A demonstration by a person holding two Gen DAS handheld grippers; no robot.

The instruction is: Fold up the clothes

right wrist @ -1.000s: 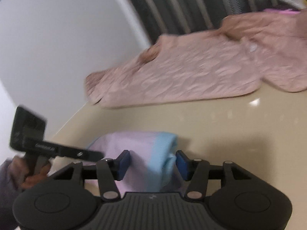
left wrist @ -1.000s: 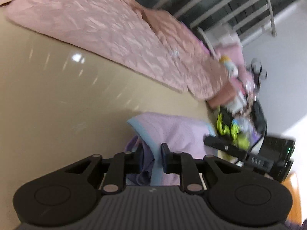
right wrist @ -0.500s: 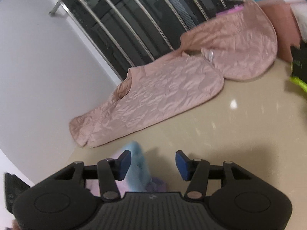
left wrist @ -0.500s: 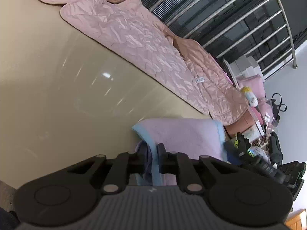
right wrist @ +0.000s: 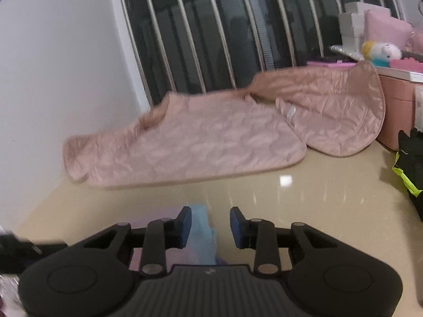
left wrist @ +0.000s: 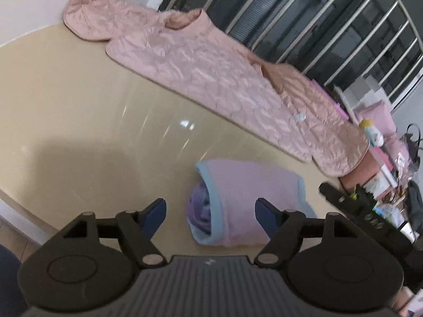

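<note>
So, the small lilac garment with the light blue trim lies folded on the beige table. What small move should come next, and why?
Probably reach both grippers toward the quilted pink garment. The folded lilac garment lies free on the table; the left gripper has just opened off it, and the right gripper, though closing, does not pinch it.

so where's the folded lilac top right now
In the left wrist view the lilac top lies on the beige table, in front of the pink quilted jacket.

The table point(left wrist: 87, 121) was smooth and glossy — it mirrored a lamp. The pink jacket point(left wrist: 201, 79) was quilted cloth with a satin sheen; the folded lilac garment point(left wrist: 246, 198) looked soft and matt — the window bars point(right wrist: 190, 34) polished metal.
</note>
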